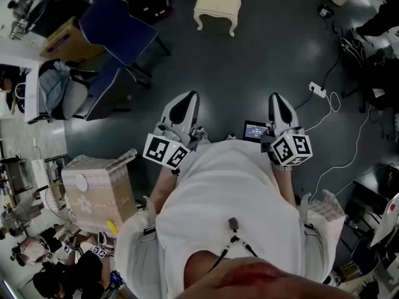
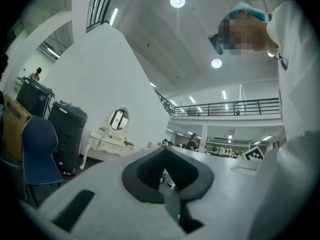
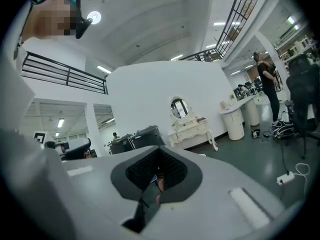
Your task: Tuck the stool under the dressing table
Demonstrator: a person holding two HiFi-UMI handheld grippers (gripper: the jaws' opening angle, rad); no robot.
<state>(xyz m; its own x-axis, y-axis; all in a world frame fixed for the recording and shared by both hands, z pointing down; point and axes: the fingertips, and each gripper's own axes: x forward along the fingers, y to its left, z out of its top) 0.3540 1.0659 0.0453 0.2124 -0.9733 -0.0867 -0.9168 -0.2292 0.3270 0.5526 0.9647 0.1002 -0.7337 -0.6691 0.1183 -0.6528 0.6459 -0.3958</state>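
Your left hand-held gripper is closed, jaws pressed together on each other, and touches none of the furniture; the left gripper view shows the same. Your right hand-held gripper is also closed, jaws together with only their own pads meeting. You hold both close in front of your body, side by side and roughly level, above the dark floor.

The stool, cream with curved legs, stands on the floor well ahead of both, touched by neither. The dressing table with an oval mirror stands against the white wall, also seen in the left gripper view. A blue chair is off to your left.
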